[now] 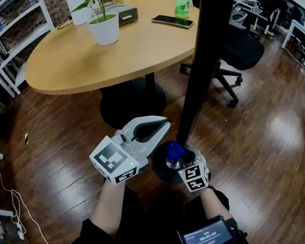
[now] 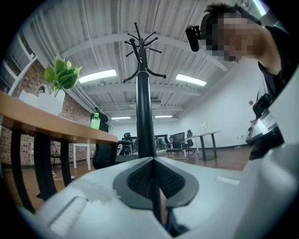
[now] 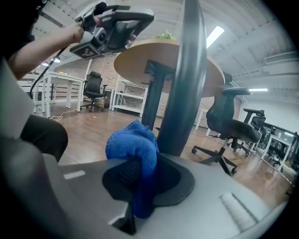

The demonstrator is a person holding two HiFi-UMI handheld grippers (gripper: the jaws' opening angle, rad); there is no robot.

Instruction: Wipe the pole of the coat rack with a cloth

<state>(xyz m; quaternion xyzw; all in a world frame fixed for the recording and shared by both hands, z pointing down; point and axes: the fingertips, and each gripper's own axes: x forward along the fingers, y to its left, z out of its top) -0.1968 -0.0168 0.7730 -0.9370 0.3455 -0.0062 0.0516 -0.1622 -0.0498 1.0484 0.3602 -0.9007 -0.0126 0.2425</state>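
Note:
The coat rack's black pole (image 1: 204, 64) rises from a round base (image 1: 163, 171) on the floor. A bunched blue cloth (image 1: 175, 151) sits low beside the pole, near the base, and my right gripper (image 1: 178, 158) is shut on it. In the right gripper view the cloth (image 3: 133, 149) bulges out of the jaws just left of the pole (image 3: 184, 79). My left gripper (image 1: 160, 126) hangs left of the pole, jaws shut on nothing, apart from it. Seen from the left gripper view, the pole (image 2: 145, 112) stands straight ahead with its hooks on top.
A round wooden table (image 1: 111, 47) stands behind the pole with a potted plant (image 1: 101, 16), a phone (image 1: 173, 21) and a green bottle (image 1: 182, 1). A black office chair (image 1: 233, 54) is to the right. White shelving (image 1: 10, 33) lines the left wall.

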